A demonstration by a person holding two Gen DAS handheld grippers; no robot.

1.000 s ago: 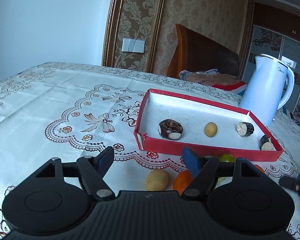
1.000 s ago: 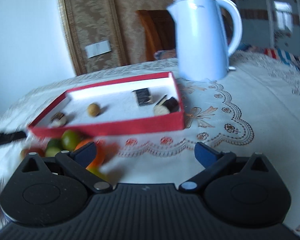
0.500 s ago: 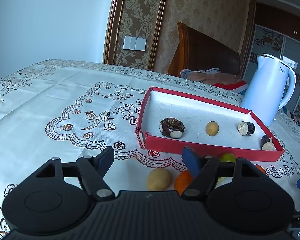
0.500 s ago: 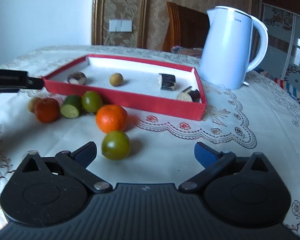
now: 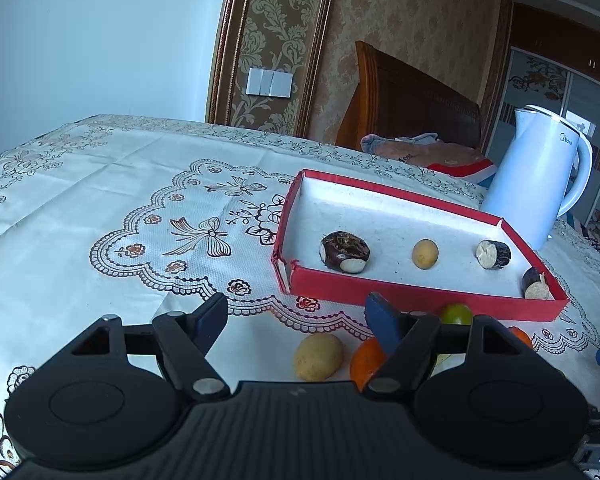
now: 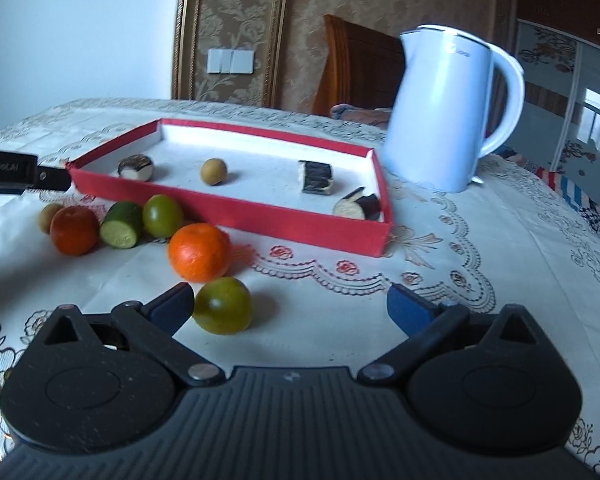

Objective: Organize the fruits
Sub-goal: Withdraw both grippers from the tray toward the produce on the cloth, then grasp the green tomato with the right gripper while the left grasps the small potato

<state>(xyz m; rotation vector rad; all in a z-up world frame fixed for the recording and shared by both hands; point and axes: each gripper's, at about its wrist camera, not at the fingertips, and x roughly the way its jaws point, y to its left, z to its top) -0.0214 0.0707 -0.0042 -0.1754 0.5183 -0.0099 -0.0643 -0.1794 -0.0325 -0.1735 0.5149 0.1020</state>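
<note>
Item: my left gripper (image 5: 296, 318), jaws spread wide with nothing between them, held low over the embroidered tablecloth (image 5: 100, 208); a pale yellow fruit (image 5: 318, 357) and part of an orange (image 5: 364, 362) lie on the cloth just ahead of it, the orange partly behind the right-hand finger. Item: my right gripper (image 6: 288, 308), jaws likewise wide and gripping nothing; a green citrus (image 6: 223, 305) sits just beside its left fingertip (image 6: 172, 306), whether touching I cannot tell. Item: red tray (image 6: 228, 210) with white floor, on the cloth beyond the loose fruit, holding four pieces spaced in a row: a dark round piece with a pale patch (image 6: 136, 167), a small tan fruit (image 6: 213, 171), a dark-skinned cut chunk (image 6: 317, 177), and a dark cut piece in the near right corner (image 6: 357, 205). Item: loose fruit on the cloth in front of the tray's near wall: a bright orange (image 6: 199, 252), a green round fruit (image 6: 163, 215), a green cut piece with its pale face showing (image 6: 121, 230), a red-orange fruit (image 6: 74, 230), a small tan fruit (image 6: 48, 217) at the far left. Item: white electric kettle (image 6: 444, 112), upright, to the right of and behind the tray.
</note>
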